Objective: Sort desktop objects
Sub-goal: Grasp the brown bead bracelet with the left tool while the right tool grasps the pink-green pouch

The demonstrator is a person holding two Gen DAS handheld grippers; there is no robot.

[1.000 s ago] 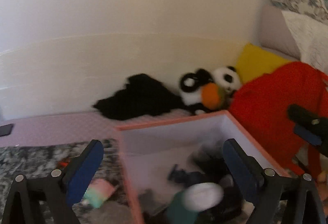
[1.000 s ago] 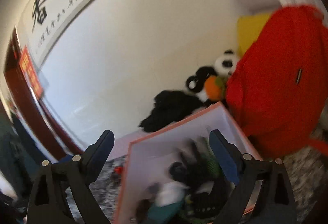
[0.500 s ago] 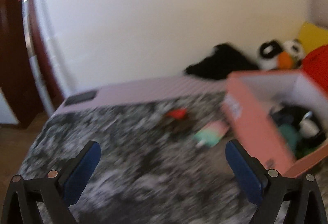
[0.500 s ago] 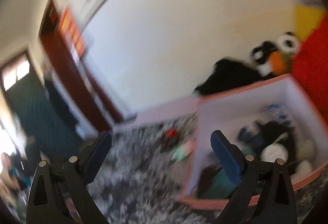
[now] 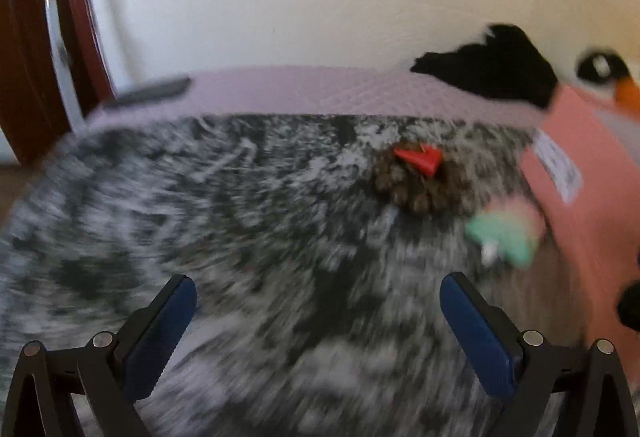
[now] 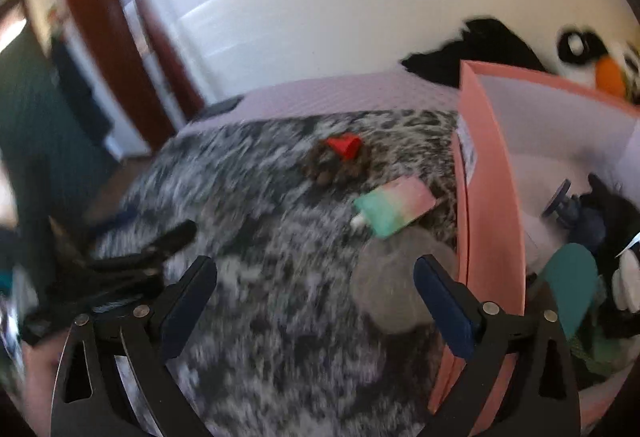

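Right wrist view: pouch [image 6: 394, 205] at twelve o'clock looks light, flat (probably soft); grip across its edge. Both grippers' jaws spread, empty.

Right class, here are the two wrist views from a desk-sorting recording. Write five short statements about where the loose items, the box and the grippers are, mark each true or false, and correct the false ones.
1. Both the left gripper and the right gripper are open and hold nothing. True.
2. The red piece sits on top of the pine cone. True.
3. The green-and-pink packet lies inside the pink box. False: it lies on the patterned cover, outside the box's side wall.
4. The pink box is empty. False: several items, one of them teal, lie inside it.
5. A black cloth lies by the wall behind the box. True.
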